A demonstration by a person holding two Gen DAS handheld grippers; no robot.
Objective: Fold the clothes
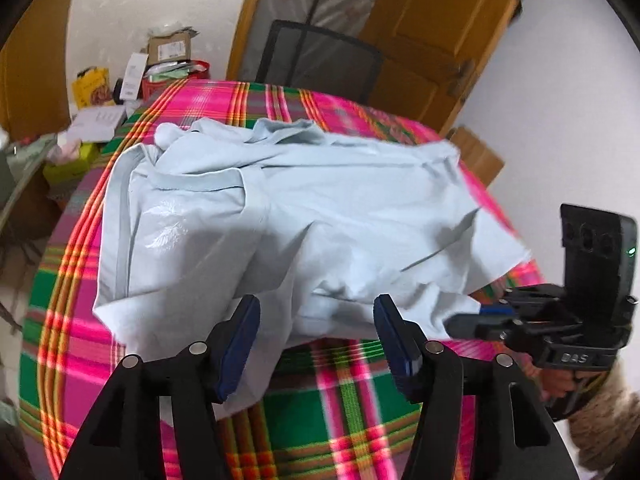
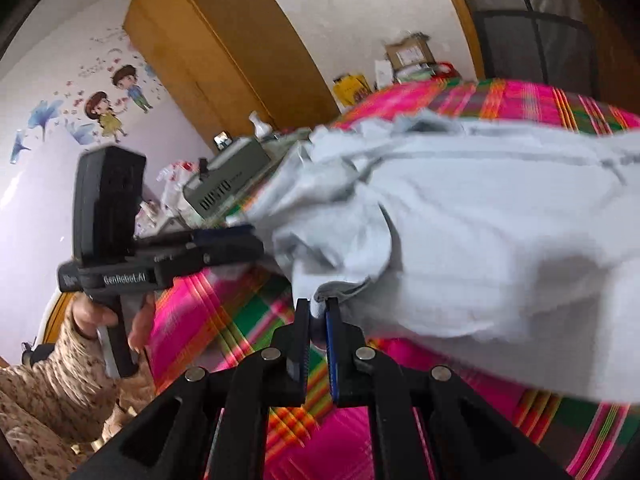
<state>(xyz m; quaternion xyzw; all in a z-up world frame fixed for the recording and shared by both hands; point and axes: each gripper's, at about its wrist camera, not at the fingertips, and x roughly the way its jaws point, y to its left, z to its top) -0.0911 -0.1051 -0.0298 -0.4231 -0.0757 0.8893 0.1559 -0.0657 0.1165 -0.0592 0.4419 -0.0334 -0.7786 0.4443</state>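
Pale blue shirt (image 1: 288, 216) lies rumpled on the plaid tablecloth (image 1: 352, 392). Left gripper (image 1: 316, 336): jaws apart, nothing between. Only the right wrist view shows the right gripper (image 2: 318, 312) pinching the shirt's near edge.

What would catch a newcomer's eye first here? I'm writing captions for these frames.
The loud pink, green and orange plaid tablecloth covering the table, and the pale blue shirt lying rumpled across its middle. At the shirt's near edge the right gripper pinches a bit of cloth, while the left gripper stands open over the hem.
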